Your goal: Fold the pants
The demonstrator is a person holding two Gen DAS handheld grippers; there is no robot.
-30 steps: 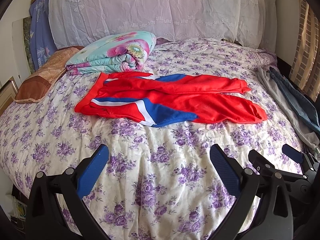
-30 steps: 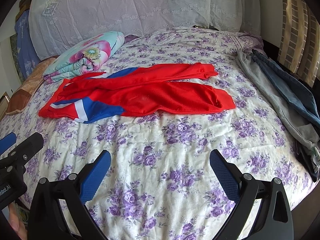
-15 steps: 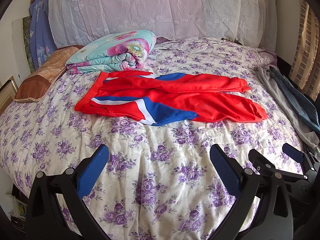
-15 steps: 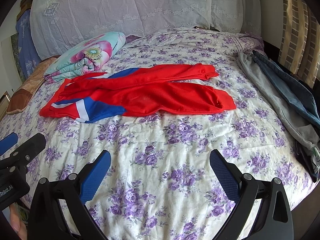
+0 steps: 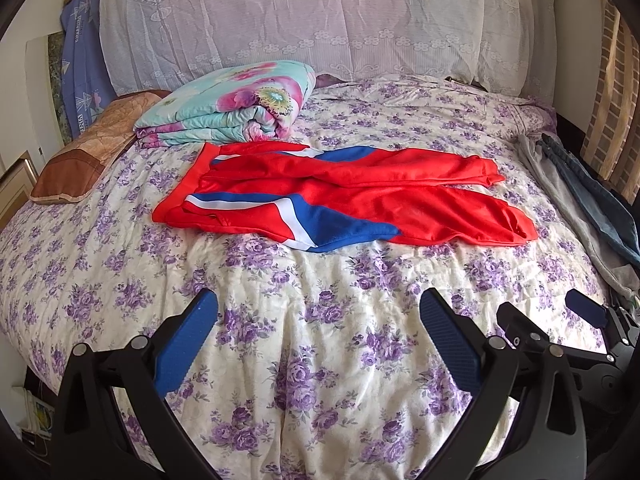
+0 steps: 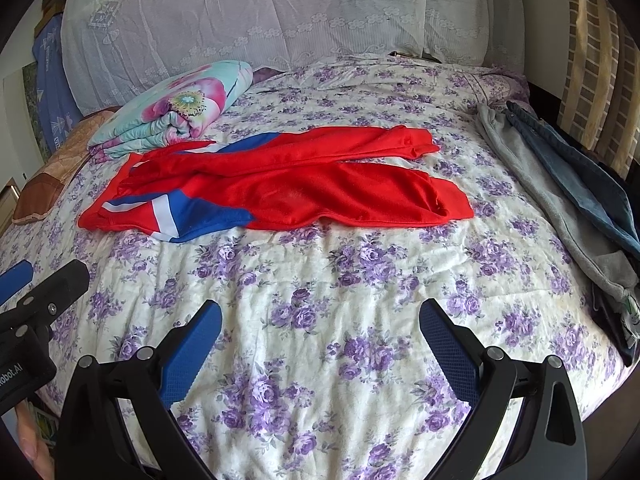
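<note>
Red pants with blue and white stripes lie spread on the flowered bed, waistband to the left and the two legs to the right; they also show in the right wrist view. My left gripper is open and empty, held above the bed's near edge, well short of the pants. My right gripper is open and empty, also over the near edge. The right gripper shows at the right of the left wrist view, and the left gripper at the left of the right wrist view.
A folded floral quilt and a brown pillow lie at the back left. Grey pants and blue jeans lie along the bed's right edge. A lace-covered headboard stands behind.
Both grippers have eased slightly forward toward the pants. Both stay open and the pants have not moved.
</note>
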